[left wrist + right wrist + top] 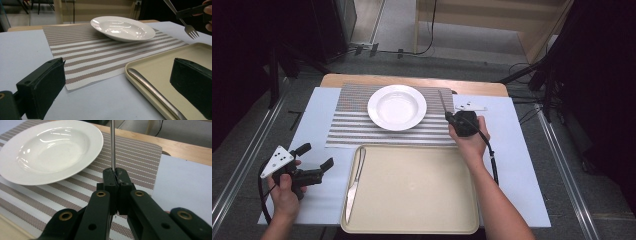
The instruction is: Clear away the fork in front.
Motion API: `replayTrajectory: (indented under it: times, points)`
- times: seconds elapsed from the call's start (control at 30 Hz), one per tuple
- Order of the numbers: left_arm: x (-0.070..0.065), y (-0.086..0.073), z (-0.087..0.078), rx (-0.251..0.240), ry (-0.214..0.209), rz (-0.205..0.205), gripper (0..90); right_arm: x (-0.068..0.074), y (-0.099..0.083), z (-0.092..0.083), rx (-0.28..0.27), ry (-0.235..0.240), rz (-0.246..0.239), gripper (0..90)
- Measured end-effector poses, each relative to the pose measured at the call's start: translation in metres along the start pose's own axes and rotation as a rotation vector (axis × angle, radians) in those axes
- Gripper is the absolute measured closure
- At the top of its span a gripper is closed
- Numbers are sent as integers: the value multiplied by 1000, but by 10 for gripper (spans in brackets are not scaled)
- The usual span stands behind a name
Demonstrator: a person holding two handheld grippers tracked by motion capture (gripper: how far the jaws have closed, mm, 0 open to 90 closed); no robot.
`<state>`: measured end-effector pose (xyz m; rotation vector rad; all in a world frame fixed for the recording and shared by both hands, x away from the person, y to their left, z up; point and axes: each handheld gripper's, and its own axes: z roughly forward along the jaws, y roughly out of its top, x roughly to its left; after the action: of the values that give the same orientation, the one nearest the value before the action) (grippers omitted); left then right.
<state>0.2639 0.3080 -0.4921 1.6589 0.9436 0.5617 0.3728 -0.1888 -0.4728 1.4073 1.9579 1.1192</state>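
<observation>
i am holding the fork (113,145) in my right gripper (447,116), jaws clamped tight on its handle, which is sticking straight out beyond the tips in the right gripper view. in the left gripper view the fork (186,23) is hanging tines down, in the air above the right end of the mat (100,57) and clear of the plate (122,28). in the high view my right gripper is sitting over the mat's (352,125) right edge, just beside the plate (396,107) and just beyond the tray's (412,200) far rim.

my left gripper (318,157) is resting low on the white table cover (512,150) to the left of the tray, jaws standing wide apart with nothing between them. they are pointing toward the tray's near left corner.

a knife (354,182) is lying along the tray's left side; in the left gripper view its handle (155,93) is running beside the rim. the plate is sitting on the mat, bare.
</observation>
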Motion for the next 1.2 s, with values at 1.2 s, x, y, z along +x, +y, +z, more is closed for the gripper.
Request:
replayTrajectory:
  times: [1.2]
  points:
    - [-93,47,54,10,-189,64,0,32,-81,-79,-178,33,-68,900]
